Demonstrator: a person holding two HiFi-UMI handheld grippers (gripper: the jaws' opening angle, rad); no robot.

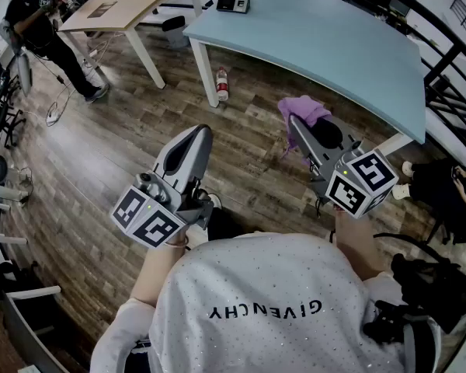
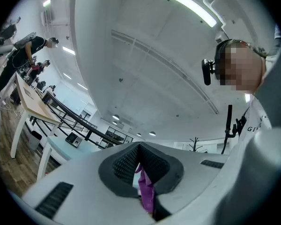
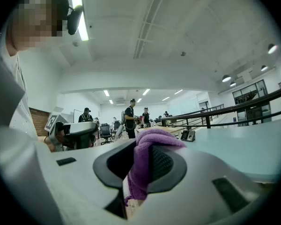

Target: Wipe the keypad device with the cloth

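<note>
Two grippers are in my hands, both held over the wooden floor (image 1: 101, 154) on the near side of the light-blue table (image 1: 334, 45), and neither is touching it. My right gripper (image 1: 295, 123) is clamped on the purple cloth (image 1: 303, 111). In the right gripper view the cloth (image 3: 147, 158) is bunched between the dark pads, bulges over their tips and hangs down into the slot. My left gripper (image 1: 198, 134) points up and forward. In the left gripper view its jaws stand nearly together, with a narrow strip of purple fabric (image 2: 145, 189) pinched in the slit. The head view shows no purple at that tip. The keypad device (image 1: 234, 0) sits at the far edge of the light-blue table, toward its left end, well apart from the cloth and from both grippers. It also appears small in the right gripper view (image 3: 188, 135) and the left gripper view (image 2: 74, 138). A bottle (image 1: 222, 84) stands on the floor beside the table's near-left leg. A wooden table (image 1: 132, 2) stands beyond the left end, with a person (image 1: 39, 29) beside it.
</note>
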